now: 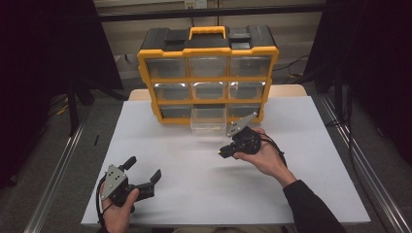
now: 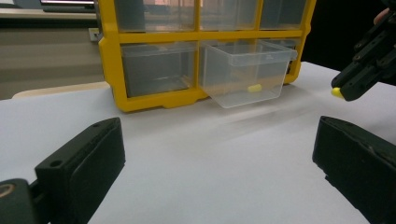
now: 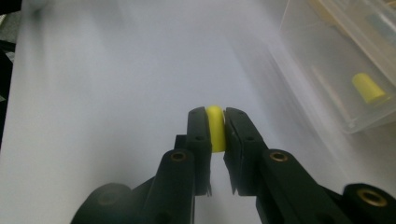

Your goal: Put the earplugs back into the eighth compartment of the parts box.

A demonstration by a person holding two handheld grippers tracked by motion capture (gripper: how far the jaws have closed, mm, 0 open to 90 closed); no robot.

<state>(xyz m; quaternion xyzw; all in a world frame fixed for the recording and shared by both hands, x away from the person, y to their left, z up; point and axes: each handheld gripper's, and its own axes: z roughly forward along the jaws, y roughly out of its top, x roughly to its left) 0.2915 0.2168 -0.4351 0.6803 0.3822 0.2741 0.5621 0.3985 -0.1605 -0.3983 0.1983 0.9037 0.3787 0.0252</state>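
No lettering, brand mark, number or sign is legible in these views: the yellow-and-black drawer organizer (image 1: 208,73), its clear pulled-out drawer (image 2: 245,70) and the white tabletop (image 1: 194,184) carry nothing that can be read.

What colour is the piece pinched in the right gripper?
Yellow piece, clamped in the right gripper; clearest in the right gripper view.

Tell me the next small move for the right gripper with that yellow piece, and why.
Probably carry it toward the pulled-out clear drawer and over its open top. The right gripper is shut on a yellow plug, the drawer already holds a similar yellow piece, and the left gripper rests open on the table, away from it.
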